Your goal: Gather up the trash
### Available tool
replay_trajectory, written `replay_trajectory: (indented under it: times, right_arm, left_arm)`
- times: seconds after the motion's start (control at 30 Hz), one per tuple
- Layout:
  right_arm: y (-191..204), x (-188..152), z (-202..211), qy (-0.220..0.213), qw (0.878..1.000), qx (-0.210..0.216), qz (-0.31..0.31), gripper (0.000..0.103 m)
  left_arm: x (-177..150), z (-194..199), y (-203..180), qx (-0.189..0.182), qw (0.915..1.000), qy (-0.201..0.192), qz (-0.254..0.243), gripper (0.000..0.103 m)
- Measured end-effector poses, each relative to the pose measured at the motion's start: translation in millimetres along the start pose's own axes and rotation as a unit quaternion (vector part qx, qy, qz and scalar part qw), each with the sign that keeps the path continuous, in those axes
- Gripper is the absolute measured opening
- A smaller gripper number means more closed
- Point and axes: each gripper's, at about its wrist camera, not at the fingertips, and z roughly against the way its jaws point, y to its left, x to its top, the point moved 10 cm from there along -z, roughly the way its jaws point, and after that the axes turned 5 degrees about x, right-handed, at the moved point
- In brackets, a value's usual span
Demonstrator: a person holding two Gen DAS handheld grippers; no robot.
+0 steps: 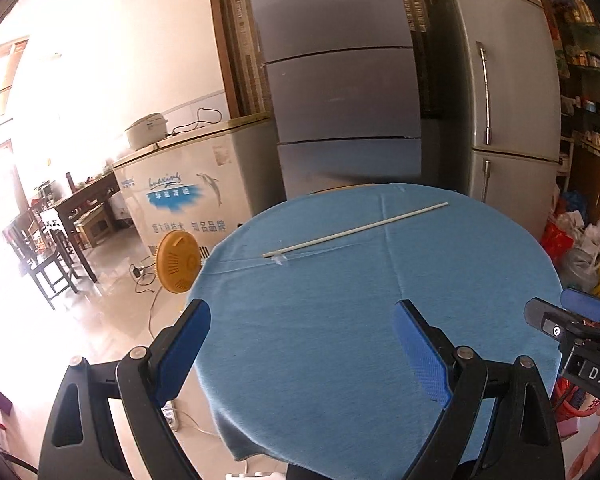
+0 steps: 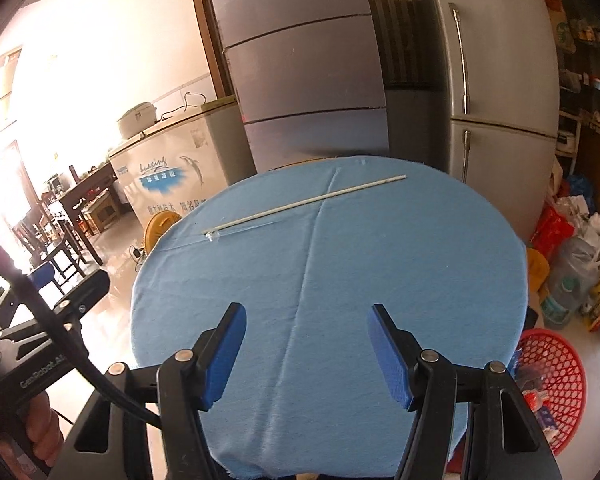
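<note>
Trash on the round blue-clothed surface (image 1: 340, 320) amounts to one long thin white stick (image 1: 356, 229), lying flat on the half of the cloth nearest the grey refrigerator (image 1: 340, 92), with a small scrap of clear plastic (image 1: 279, 258) touching its left end. Stick and scrap sit well ahead of the left hand-held gripper (image 1: 302, 340), whose blue pads stand wide apart with only bare cloth between them. The right hand-held gripper (image 2: 306, 346) is also parted, less widely, with nothing between its pads; from it the stick (image 2: 304, 202) lies well apart toward the refrigerator (image 2: 300, 80), its scrap end (image 2: 212, 235) angled left.

The cloth between both tools and the stick is bare. The right end of the stick stops short of the surface's rim facing the refrigerator. A red mesh basket (image 2: 556, 380) stands on the floor just beside the surface's right edge, and bags are piled (image 2: 576, 248) past it beside the second fridge. An orange fan (image 1: 178, 262) stands by the surface's left edge.
</note>
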Motion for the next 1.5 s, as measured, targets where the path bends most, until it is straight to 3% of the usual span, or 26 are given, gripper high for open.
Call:
replay_trajectory:
  times: [1.5]
  right_arm:
    - [23.4, -7.5, 15.7, -0.017, 0.999, -0.009, 0.039, 0.067]
  left_arm:
    - [-15.6, 22.9, 24.0, 0.014, 0.9991, 0.01, 0.038, 0.092]
